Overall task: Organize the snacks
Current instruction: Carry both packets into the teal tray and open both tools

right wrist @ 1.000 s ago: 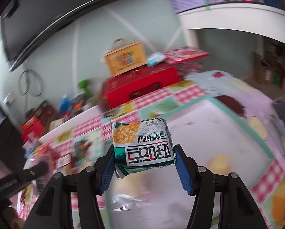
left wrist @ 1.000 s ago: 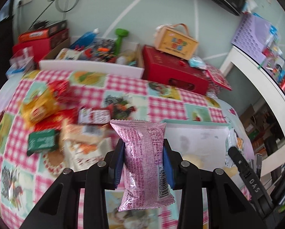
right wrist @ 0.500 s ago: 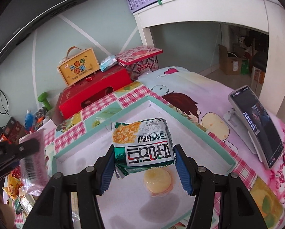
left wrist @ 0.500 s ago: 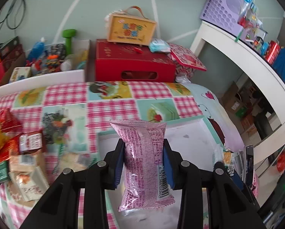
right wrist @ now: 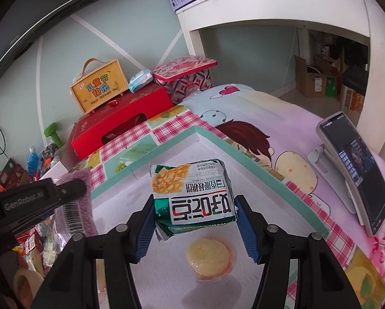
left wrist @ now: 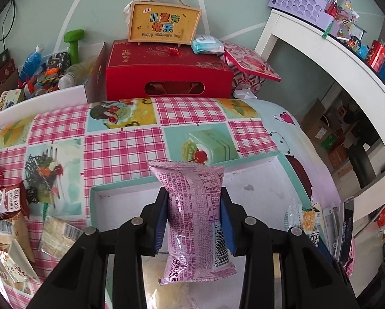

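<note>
You held a crinkled, glossy pink foil packet (left wrist: 195, 213) and a shiny green-and-white plastic cracker packet (right wrist: 192, 198); the teal-rimmed tray (right wrist: 256, 154) looked like matt cardboard, the checked tablecloth (left wrist: 120, 154) smooth and faintly glossy.

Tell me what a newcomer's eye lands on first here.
Two clamped snacks: a pink packet in the left gripper and a green-and-white cracker pack in the right gripper, both over the teal-rimmed white tray. A yellow jelly cup already lies in it.
</note>
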Available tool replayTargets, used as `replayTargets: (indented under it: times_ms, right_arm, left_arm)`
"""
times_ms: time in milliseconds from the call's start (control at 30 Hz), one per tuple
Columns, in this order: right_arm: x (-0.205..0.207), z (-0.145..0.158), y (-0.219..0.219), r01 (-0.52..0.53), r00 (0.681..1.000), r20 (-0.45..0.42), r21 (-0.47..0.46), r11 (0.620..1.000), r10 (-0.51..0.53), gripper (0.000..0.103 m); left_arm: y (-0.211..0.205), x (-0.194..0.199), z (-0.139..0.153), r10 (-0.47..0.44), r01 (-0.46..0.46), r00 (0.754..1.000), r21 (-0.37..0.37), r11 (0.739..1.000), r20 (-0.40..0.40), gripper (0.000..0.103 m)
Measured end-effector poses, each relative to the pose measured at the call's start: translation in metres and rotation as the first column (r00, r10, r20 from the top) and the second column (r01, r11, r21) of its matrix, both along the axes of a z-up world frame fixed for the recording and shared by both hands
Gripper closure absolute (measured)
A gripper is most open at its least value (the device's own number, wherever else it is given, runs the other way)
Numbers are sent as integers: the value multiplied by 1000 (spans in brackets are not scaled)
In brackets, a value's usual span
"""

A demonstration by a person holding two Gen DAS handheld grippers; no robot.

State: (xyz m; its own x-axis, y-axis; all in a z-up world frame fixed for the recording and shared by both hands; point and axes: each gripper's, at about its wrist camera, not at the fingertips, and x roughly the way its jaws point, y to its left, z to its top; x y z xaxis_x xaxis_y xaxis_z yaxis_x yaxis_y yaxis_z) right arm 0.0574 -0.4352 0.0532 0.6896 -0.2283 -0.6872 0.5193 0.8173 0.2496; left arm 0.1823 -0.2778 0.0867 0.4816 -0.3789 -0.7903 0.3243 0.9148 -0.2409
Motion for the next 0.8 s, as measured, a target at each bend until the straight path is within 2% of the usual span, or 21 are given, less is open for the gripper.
replayTargets:
  times_ms: [133, 367, 433, 467, 500, 533, 667, 733, 800]
  right_arm:
    - [1, -2, -1, -2, 1000, -19, 4, 1000, 2, 39]
    - [1, -5, -4, 8, 999, -43, 21, 1000, -7, 39]
    - [0, -6, -4, 11, 999, -45, 24, 1000, -10, 39]
    - [0, -6, -5, 10, 999, -45, 25, 1000, -9, 38]
    - [0, -6, -5, 10, 999, -46, 23, 1000, -9, 32]
    - [1, -6, -5, 10, 999, -48, 21, 1000, -9, 23]
    - [2, -6, -3, -2, 999, -52, 23, 1000, 3, 14]
    - [3, -7, -1, -6, 998, -56, 18, 1000, 7, 2]
    - [4, -7, 0, -7, 998, -61, 9, 1000, 8, 0]
  left_arm:
    - [0, 2, -5, 15, -15, 999, -6, 1000, -33, 64]
    - [1, -3, -4, 5, -5, 1000, 3, 1000, -28, 62]
    - [2, -5, -2, 3, -3, 1000, 3, 1000, -18, 50]
    - [2, -5, -1, 9, -9, 1000, 4, 1000, -12, 34]
    - [5, -6, 1, 21, -21, 1000, 5, 1000, -2, 21]
    - [7, -6, 3, 33, -33, 999, 4, 999, 7, 18]
    - [18, -5, 4, 65, -65, 998, -1, 998, 7, 10]
    - [25, -5, 4, 77, -77, 997, -3, 997, -4, 8]
    - [31, -5, 3, 85, -85, 996, -1, 996, -6, 8]
